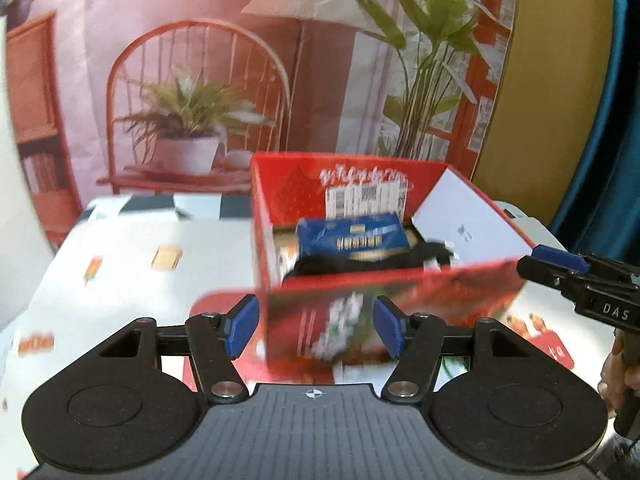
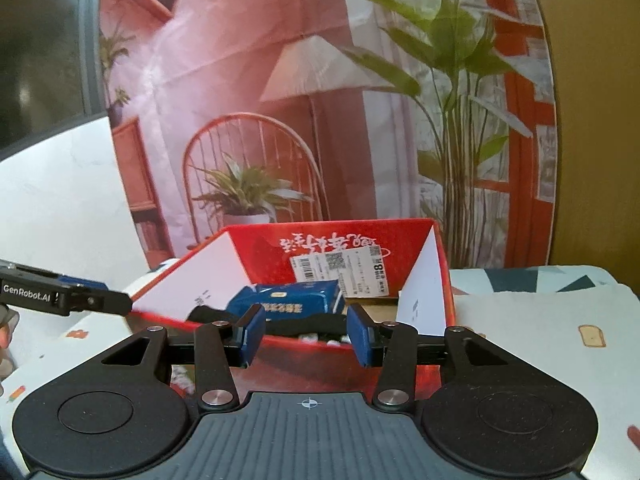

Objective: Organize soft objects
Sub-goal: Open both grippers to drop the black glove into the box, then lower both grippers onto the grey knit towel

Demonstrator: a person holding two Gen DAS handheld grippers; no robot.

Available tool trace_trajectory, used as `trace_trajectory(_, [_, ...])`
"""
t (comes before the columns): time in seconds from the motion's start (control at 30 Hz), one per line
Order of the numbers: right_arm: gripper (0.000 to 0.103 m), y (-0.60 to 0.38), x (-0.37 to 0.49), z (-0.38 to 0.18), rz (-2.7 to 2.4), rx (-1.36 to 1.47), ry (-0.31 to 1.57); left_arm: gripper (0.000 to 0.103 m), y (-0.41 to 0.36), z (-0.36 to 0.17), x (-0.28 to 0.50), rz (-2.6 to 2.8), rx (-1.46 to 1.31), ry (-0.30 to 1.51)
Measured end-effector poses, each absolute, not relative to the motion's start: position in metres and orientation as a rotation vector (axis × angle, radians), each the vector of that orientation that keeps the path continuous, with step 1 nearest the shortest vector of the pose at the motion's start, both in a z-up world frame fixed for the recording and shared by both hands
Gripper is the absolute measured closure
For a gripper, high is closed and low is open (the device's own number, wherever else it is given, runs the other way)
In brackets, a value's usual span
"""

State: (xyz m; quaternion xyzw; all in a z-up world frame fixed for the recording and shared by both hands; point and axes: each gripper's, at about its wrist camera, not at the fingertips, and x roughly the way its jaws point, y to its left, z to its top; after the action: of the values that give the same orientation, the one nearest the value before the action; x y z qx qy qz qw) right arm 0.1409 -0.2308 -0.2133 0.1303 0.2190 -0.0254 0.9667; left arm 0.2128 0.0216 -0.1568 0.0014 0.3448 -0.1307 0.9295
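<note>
Red box (image 1: 360,312) sits on the tabletop (image 1: 132,256), holding a blue packet (image 2: 286,300) and black cloth (image 2: 304,326). Left gripper (image 1: 316,326) and right gripper (image 2: 306,336) face its near wall, fingers spread, empty.

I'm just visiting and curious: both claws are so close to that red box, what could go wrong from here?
1. The left gripper is open right at the red box's near wall; pushing forward might shove or tip the box.
2. The black cloth lies up against the near rim, so it might get dragged out.
3. The right gripper is open above the same wall, and its fingers may catch that edge on reaching for the blue pack.
</note>
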Motion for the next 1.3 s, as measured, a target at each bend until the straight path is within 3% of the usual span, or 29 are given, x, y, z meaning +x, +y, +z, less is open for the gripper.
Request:
trace_trajectory(0.47, [0.057, -0.216, 0.079, -0.256, -0.092, 0.311, 0.542, 0.037, 0.036, -0.233, 0.151, -0.195, -0.127, 0.879])
trace_trajectory(1.3, [0.048, -0.206, 0.06, -0.311, -0.138, 0.455, 0.716, 0.037, 0.034, -0.269, 0.134, -0.183, -0.132, 0.924])
